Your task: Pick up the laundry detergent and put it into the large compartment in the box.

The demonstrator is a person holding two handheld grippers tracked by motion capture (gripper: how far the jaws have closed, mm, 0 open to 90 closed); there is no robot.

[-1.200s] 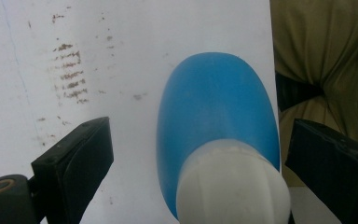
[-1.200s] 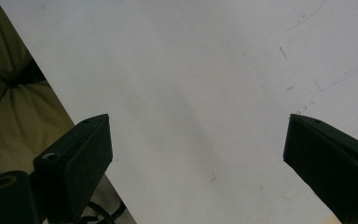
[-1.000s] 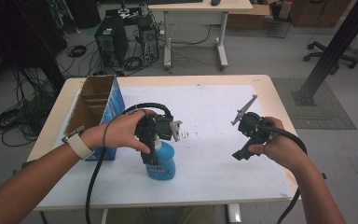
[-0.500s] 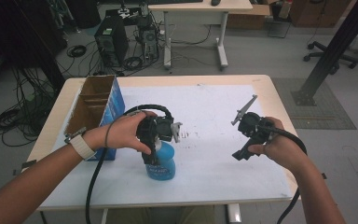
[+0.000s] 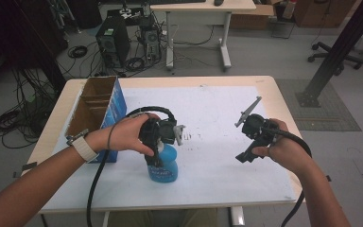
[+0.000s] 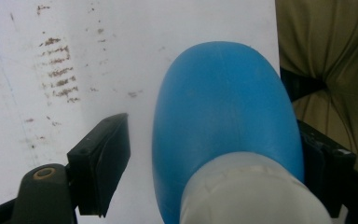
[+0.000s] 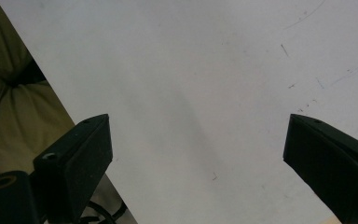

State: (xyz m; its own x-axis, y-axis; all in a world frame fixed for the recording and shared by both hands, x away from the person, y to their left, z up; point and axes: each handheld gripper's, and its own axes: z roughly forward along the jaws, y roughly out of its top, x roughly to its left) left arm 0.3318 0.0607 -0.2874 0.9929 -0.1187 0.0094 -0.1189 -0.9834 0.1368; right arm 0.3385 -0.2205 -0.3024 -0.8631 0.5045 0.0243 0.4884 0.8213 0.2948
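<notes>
The left hand-held gripper [image 5: 157, 158] points straight down over a blue plastic bottle with a whitish neck [image 5: 162, 166], which stands upright on the white sheet covering the bench [image 5: 217, 118]. In the left gripper view the bottle [image 6: 226, 121] sits between the two black jaws: the far-side jaw lies against the bottle's shoulder, while a clear strip of white sheet shows between the bottle and the other jaw, so the jaws are spread around it and not pinching it. Just beside this gripper, on its outer side, stands an open brown cardboard box with blue printed sides [image 5: 97, 111]. The right hand-held gripper [image 5: 246, 156] hangs above bare sheet, well apart from the bottle, its jaws spread wide with nothing between them.
</notes>
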